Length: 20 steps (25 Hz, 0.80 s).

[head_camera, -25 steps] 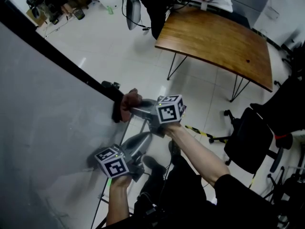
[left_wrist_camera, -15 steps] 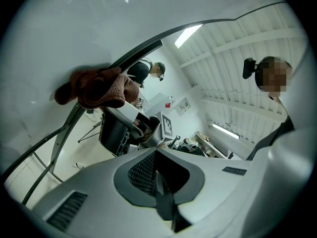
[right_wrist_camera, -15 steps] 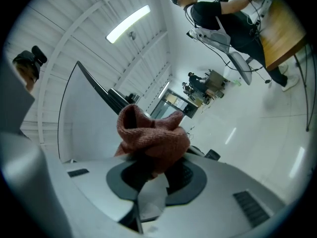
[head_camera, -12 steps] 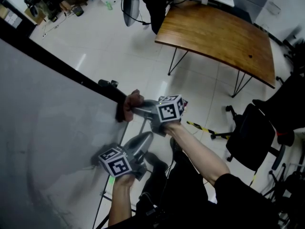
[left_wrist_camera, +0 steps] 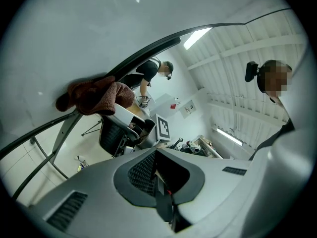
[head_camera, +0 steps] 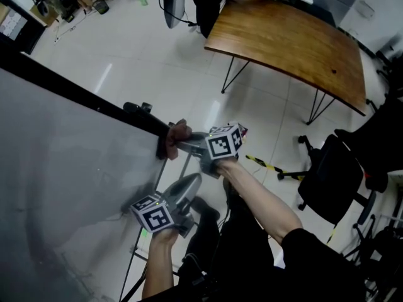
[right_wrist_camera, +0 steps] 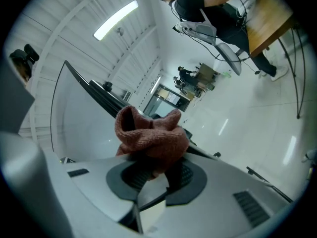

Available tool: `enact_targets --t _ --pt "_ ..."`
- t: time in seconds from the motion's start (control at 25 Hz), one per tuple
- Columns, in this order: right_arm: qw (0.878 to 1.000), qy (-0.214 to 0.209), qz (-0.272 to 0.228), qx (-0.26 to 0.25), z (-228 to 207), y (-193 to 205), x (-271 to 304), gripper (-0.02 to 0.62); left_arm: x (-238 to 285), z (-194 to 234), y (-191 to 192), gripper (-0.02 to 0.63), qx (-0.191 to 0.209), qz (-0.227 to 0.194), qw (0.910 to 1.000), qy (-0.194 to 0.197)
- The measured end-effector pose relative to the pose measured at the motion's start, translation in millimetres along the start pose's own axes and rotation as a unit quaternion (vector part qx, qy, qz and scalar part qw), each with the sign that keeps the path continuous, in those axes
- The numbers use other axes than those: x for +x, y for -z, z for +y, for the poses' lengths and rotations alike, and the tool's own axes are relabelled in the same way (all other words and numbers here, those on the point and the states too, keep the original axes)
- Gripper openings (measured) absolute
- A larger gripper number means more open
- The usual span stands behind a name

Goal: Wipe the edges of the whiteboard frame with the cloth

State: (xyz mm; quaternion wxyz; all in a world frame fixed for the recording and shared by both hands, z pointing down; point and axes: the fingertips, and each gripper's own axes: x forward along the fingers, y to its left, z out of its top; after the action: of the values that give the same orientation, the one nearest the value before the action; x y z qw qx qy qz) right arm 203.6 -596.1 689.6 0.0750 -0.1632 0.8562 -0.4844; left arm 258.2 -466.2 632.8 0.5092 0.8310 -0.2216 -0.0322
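Right hand-held gripper [head_camera: 178, 142]: clenched on the cloth [head_camera: 173, 137]. The right gripper view shows its dark pads pinching the lower folds of the cloth [right_wrist_camera: 151, 135], with the rest bunched above the hand-held gripper [right_wrist_camera: 153, 170].
Cloth: reddish-brown and knitted, crumpled into a lump. It is pressed against the black whiteboard frame [head_camera: 82, 96] at the near end of its top rail, by the corner.
Cloth from the left side: in the left gripper view the cloth [left_wrist_camera: 96, 95] sits draped over the dark frame [left_wrist_camera: 148, 51].
Left hand-held gripper [head_camera: 189, 184]: jaws closed together with nothing between them, as its own view shows [left_wrist_camera: 158, 175]. It is held lower than the right one and points up toward the cloth. Whether it touches the board cannot be told.
Whiteboard [head_camera: 63, 150]: a grey-white panel filling the left of the head view. Its black rail runs diagonally from upper left down to the cloth.
Frame in the right gripper view: a dark edge [right_wrist_camera: 94, 89] leads away behind the cloth.
Marker cubes: one [head_camera: 225, 143] is on the right hand-held gripper and one [head_camera: 151, 214] on the left.
Surroundings: a wooden bench [head_camera: 289, 43] on thin black legs stands well apart on the pale floor. A black office chair [head_camera: 330, 181] is to its right.
Other person: someone in dark clothes [right_wrist_camera: 213, 4] is at the far side of the bench.
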Motion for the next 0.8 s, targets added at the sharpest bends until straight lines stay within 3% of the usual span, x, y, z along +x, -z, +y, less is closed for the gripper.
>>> enact_targets --t 0.8 --pt "0.999 0.027 0.036 0.024 -52 33 -2 0.080 6 33 10 -0.005 -0.027 -0.011 0.9992 -0.027"
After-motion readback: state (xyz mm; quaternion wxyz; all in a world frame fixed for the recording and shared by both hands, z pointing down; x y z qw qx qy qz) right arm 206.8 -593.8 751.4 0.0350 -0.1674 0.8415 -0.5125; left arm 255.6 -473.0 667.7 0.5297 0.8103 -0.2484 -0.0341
